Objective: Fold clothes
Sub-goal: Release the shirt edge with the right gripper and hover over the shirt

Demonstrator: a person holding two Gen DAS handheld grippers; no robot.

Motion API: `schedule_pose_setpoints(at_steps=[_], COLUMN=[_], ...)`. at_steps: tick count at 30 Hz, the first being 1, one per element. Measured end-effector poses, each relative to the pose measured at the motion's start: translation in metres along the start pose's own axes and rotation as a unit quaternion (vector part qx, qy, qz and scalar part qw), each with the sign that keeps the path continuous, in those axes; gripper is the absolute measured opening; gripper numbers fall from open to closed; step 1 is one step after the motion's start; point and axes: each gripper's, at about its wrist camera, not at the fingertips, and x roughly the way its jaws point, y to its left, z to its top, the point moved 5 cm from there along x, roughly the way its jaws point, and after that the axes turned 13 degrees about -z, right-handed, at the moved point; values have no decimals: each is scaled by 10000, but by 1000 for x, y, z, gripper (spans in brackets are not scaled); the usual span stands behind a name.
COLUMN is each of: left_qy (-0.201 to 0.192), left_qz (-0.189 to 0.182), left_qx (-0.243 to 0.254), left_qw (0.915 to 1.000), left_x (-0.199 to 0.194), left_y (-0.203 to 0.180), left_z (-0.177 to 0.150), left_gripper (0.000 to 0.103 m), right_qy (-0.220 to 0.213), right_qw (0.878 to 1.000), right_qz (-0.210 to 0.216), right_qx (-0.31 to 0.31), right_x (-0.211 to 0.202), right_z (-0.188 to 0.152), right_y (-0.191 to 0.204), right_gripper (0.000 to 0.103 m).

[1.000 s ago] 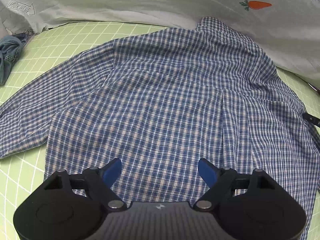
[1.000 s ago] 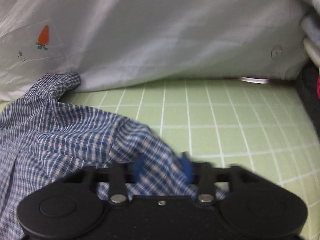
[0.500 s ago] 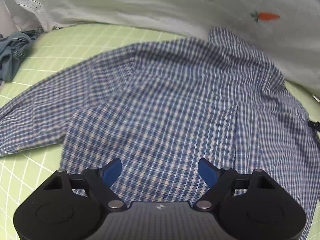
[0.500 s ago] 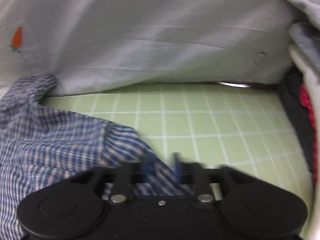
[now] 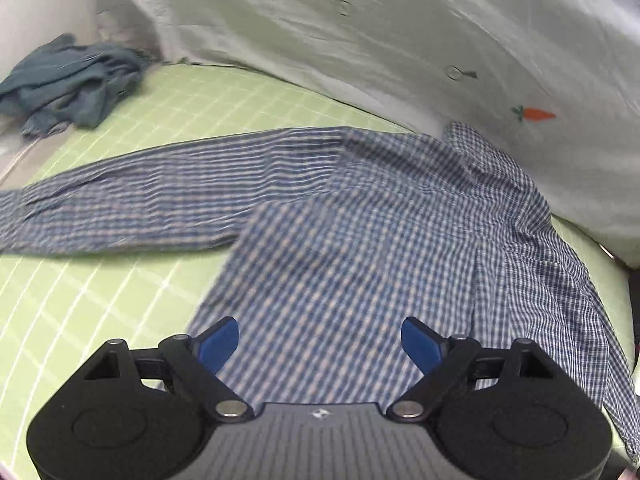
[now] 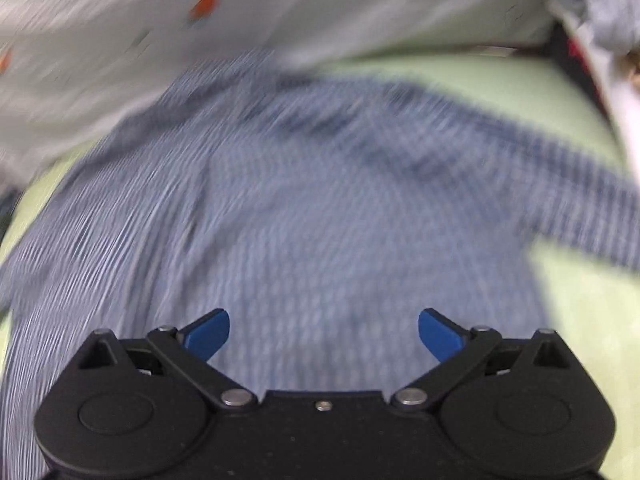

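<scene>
A blue and white checked shirt [image 5: 360, 232] lies spread back-up on the green grid mat [image 5: 100, 292], one sleeve [image 5: 132, 204] stretched out to the left. My left gripper [image 5: 320, 344] hovers open over the shirt's lower hem, nothing between its blue pads. In the right wrist view the same shirt [image 6: 320, 208] is blurred by motion, its other sleeve [image 6: 560, 200] reaching right. My right gripper [image 6: 324, 334] stands open above the shirt's body and holds nothing.
A white sheet with a carrot print [image 5: 534, 114] rises behind the mat. A crumpled blue-grey garment [image 5: 68, 80] lies at the far left corner. Dark and red fabric [image 6: 576, 52] sits at the right edge. Bare mat [image 6: 580, 320] shows beside the shirt.
My right gripper has let go of the shirt's sleeve, opened, and swung over the shirt's body. The left gripper has shifted left and stays open.
</scene>
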Motion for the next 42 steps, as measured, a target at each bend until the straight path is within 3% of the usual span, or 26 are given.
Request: schedule_pose_setpoints(at_steps=[4, 10, 21, 27, 37, 42], left_qy=[-38, 78, -19, -57, -211, -161], left_qz=[12, 123, 377, 219, 722, 703], left_qx=[-38, -47, -200, -574, -1018, -1148], left_qw=[10000, 9999, 9991, 9981, 9920, 9908], left_x=[-30, -52, -58, -37, -20, -11], left_y=[28, 76, 178, 224, 293, 307], left_z=[-14, -22, 10, 40, 72, 74], left_gripper=[89, 89, 89, 89, 89, 89], right_qy=[146, 291, 292, 449, 697, 723], right_qw=[9984, 9951, 9919, 9851, 9753, 9731], right_qz=[-20, -544, -1179, -1446, -1684, -1733], right_qx=[-553, -772, 373, 817, 1249, 1336], right_x=[-19, -32, -34, -32, -29, -28], right_z=[-48, -74, -78, -77, -76, -75], right_y=[33, 55, 65, 69, 76, 78], right_gripper=[102, 103, 103, 103, 103, 103])
